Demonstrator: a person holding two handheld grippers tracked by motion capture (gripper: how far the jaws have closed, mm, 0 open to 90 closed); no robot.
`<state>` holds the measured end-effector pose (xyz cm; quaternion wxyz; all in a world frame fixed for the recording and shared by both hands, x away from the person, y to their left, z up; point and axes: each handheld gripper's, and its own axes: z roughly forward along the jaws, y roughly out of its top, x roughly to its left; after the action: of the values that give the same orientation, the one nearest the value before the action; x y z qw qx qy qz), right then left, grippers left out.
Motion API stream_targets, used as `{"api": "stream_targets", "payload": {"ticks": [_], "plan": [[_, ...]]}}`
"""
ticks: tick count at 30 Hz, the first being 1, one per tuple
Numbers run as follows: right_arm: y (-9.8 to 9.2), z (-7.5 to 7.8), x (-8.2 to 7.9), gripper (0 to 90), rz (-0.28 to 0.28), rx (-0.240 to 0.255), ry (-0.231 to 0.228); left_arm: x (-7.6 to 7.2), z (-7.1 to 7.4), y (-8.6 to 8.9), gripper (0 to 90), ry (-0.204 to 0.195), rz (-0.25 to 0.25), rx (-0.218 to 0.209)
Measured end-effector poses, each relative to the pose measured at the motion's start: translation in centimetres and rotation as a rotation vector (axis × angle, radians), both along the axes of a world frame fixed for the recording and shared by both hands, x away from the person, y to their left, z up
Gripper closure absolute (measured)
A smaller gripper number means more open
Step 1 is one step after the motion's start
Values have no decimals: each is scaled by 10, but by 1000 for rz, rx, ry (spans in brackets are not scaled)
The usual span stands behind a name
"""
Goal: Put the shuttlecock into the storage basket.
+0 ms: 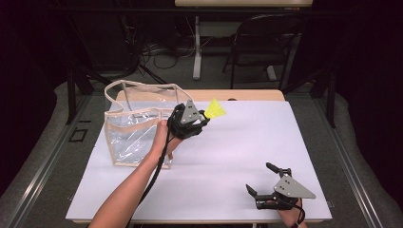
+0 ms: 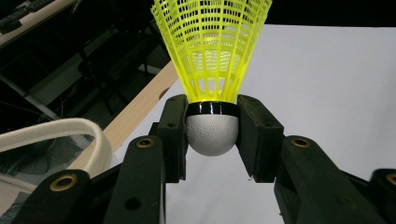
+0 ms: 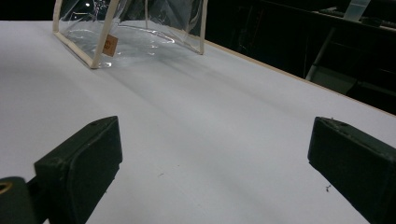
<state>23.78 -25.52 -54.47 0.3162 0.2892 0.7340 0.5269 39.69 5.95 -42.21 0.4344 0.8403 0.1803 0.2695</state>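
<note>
Left gripper [image 2: 212, 135]: clenched on the white cork of a yellow shuttlecock [image 2: 212, 56], skirt pointing away, held above the bench just beside the bag's rim. Right gripper [image 3: 215, 163]: released, jaws wide apart, nothing between them, low at the near right edge of the bench. Bag [image 1: 138, 128]: clear plastic, cream trim, upright at the left. Bench [image 1: 247, 142]: white top, wooden edge at the back. Room: dark, grey floor, chair [image 1: 266, 42] and cables behind.

You face a dark room: a black chair [image 1: 263, 45] and a pale desk [image 1: 242, 4] behind your white table [image 1: 247, 142], cables [image 1: 161, 54] on the grey floor [image 1: 43, 156].
</note>
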Motion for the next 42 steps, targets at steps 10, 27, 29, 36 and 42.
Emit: {"api": "stream_targets", "payload": {"ticks": [10,27,29,36,42], "plan": [[0,0,0,27,2,-3,1,4,6,3,648,-10,10,-4],[0,0,0,27,0,-3,1,12,22,13,649,-30,39,-14],[0,0,0,27,0,-3,1,12,23,14,648,-34,44,-16],[0,0,0,27,0,-2,1,13,30,20,648,-45,56,-23],[0,0,0,27,-1,-3,1,14,34,26,648,-52,70,-25]]}}
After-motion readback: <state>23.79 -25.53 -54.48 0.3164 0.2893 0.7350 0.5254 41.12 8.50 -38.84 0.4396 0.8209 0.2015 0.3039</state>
